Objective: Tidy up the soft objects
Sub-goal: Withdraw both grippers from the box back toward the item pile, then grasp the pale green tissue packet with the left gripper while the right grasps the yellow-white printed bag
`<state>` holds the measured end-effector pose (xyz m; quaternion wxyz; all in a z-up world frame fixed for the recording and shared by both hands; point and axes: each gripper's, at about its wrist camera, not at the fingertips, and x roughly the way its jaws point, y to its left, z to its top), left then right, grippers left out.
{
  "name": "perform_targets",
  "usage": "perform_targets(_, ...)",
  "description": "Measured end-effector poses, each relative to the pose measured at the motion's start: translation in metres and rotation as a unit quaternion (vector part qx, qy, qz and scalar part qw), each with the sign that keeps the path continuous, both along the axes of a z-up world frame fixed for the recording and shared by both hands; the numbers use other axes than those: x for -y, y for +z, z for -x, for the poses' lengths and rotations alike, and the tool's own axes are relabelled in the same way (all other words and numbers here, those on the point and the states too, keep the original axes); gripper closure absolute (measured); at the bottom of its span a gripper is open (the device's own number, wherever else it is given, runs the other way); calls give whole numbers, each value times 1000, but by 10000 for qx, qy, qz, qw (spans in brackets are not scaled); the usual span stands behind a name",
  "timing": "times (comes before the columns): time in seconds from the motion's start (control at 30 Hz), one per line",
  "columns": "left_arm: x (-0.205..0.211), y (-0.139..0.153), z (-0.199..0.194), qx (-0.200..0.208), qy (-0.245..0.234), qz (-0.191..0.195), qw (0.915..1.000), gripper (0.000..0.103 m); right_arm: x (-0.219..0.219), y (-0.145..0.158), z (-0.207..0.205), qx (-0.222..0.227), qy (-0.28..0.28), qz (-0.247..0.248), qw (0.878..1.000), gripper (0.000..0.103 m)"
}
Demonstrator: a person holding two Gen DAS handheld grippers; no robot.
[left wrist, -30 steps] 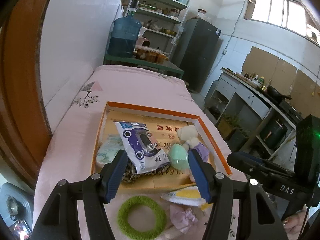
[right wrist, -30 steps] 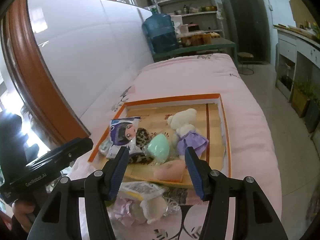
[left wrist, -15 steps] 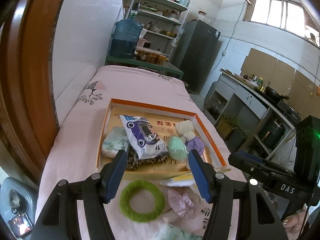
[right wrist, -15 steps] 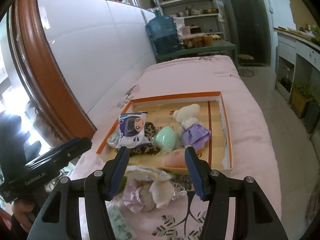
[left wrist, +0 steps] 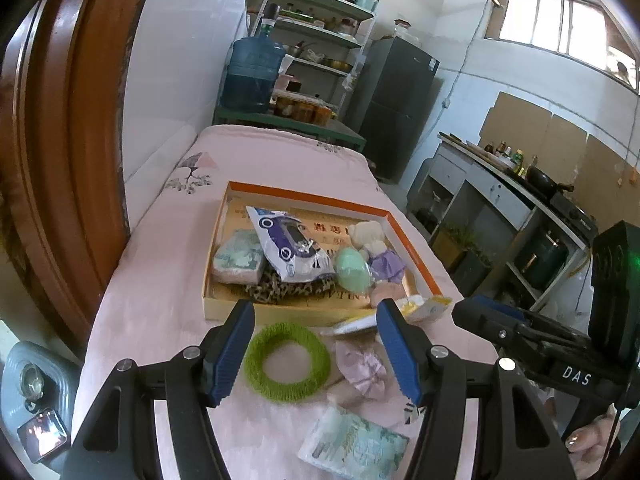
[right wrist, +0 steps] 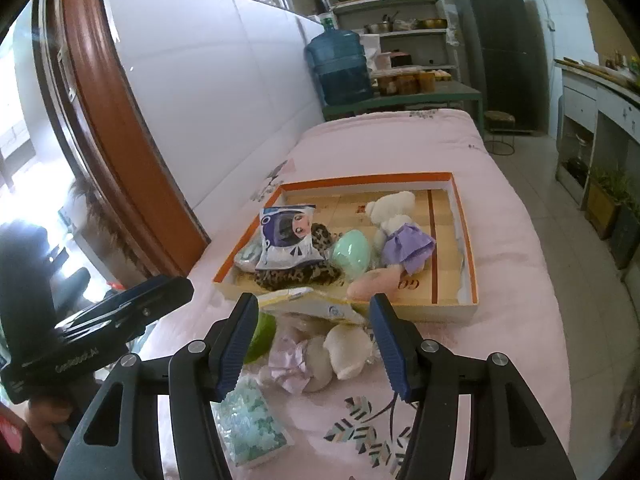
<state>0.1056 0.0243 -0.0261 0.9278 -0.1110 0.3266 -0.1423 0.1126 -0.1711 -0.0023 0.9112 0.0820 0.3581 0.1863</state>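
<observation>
Green knitted yarn ring (left wrist: 287,361): lower centre of frame, on the pink bed (left wrist: 160,304), just before the orange-rimmed cardboard tray (left wrist: 308,194). Likely light, soft, squashable; pinch across one side of the band. Left gripper (left wrist: 316,348), right gripper (right wrist: 310,344): jaws apart, empty.

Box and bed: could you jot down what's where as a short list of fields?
Surface: pink bedcover
Box: orange-rimmed, open, on the bedcover
In box: teddy, mint egg, printed pouch, leopard cloth
Outside box: green ring, yellow packet, tissue pack
Left tongs: open, empty
Right tongs: open, empty
</observation>
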Motion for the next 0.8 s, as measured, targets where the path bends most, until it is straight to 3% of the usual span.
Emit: perform_targets(0.8,-7,-29,27,-312,-58,99,9994,40,-6,-12,17,-143,19,63,9999,43)
